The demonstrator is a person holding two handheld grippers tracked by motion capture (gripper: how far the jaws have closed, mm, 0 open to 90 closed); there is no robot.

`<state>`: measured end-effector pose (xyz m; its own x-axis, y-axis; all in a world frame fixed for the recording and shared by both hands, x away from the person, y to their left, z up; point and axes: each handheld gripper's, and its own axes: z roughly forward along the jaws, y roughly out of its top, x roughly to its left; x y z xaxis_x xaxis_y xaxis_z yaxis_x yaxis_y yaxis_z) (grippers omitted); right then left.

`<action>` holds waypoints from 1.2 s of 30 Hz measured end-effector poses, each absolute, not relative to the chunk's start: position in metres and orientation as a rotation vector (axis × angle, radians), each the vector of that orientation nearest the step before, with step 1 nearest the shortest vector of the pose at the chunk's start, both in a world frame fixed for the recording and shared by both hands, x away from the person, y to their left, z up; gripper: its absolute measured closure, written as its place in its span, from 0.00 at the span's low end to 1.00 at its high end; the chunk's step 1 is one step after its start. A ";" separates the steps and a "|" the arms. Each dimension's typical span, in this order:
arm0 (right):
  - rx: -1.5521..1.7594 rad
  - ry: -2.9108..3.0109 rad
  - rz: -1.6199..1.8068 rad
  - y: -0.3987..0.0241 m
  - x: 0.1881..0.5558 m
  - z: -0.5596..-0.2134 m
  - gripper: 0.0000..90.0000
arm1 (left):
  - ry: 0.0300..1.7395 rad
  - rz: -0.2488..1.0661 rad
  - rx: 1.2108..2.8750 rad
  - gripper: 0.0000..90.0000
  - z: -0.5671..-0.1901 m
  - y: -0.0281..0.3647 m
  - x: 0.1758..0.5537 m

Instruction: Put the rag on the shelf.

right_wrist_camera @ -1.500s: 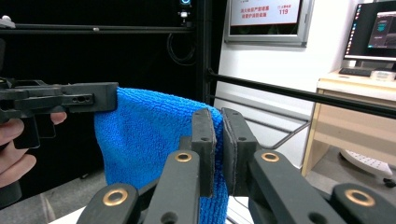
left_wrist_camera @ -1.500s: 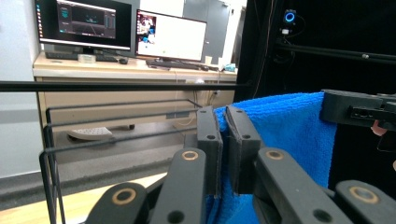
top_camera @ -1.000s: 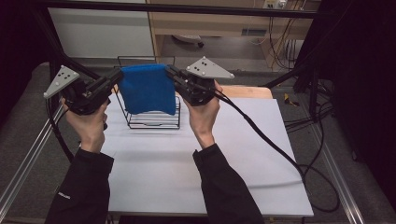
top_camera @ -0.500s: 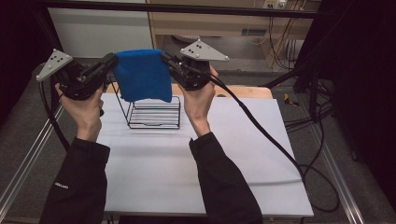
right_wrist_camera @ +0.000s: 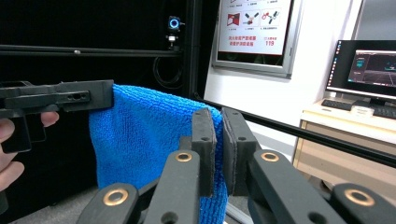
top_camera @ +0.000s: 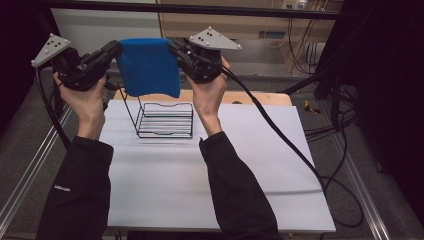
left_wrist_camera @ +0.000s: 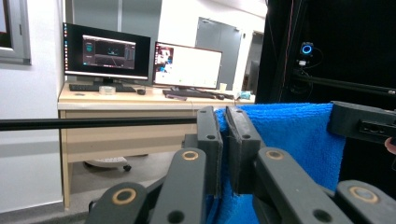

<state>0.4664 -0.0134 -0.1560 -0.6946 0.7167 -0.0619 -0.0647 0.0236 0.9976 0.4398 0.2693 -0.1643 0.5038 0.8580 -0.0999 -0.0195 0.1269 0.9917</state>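
White table (top_camera: pixel 250 170) sat under a dark frame, office desks with monitors (left_wrist_camera: pixel 107 53) behind. My left gripper (top_camera: pixel 111 51) and right gripper (top_camera: pixel 176 50) each pinched a top corner of the blue towel (top_camera: pixel 149 67), which hung above the wire rack (top_camera: pixel 165 120).

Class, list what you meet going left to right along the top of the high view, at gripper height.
left gripper → blue cloth → right gripper → its cable

Both tools (top_camera: pixel 116 48) (top_camera: pixel 173 46) raised — blue cloth (top_camera: pixel 148 66) lifted clear above wire rack (top_camera: pixel 165 120)
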 end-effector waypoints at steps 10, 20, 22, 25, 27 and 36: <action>0.655 1.708 1.725 -0.009 0.478 -0.141 0.94 | 0.834 0.776 1.286 0.94 -0.150 0.271 0.454; 0.664 1.703 1.708 -0.003 0.497 -0.133 0.94 | 0.847 0.783 1.264 0.94 -0.145 0.274 0.473; 0.668 1.708 1.699 -0.002 0.502 -0.133 0.94 | 0.854 0.775 1.263 0.94 -0.147 0.274 0.479; 0.675 1.711 1.692 -0.002 0.510 -0.134 0.94 | 0.857 0.768 1.264 0.94 -0.149 0.274 0.486; 0.682 1.713 1.684 -0.002 0.515 -0.135 0.94 | 0.860 0.773 1.270 0.94 -0.151 0.274 0.491; 0.710 1.755 1.641 0.002 0.534 -0.144 0.94 | 0.886 0.768 1.297 0.94 -0.163 0.275 0.506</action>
<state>0.5336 0.0016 -0.1441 -0.6591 0.7476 -0.0816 -0.0313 0.0812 0.9962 0.5065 0.2749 -0.1635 0.4709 0.8746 -0.1151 0.0101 0.1251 0.9921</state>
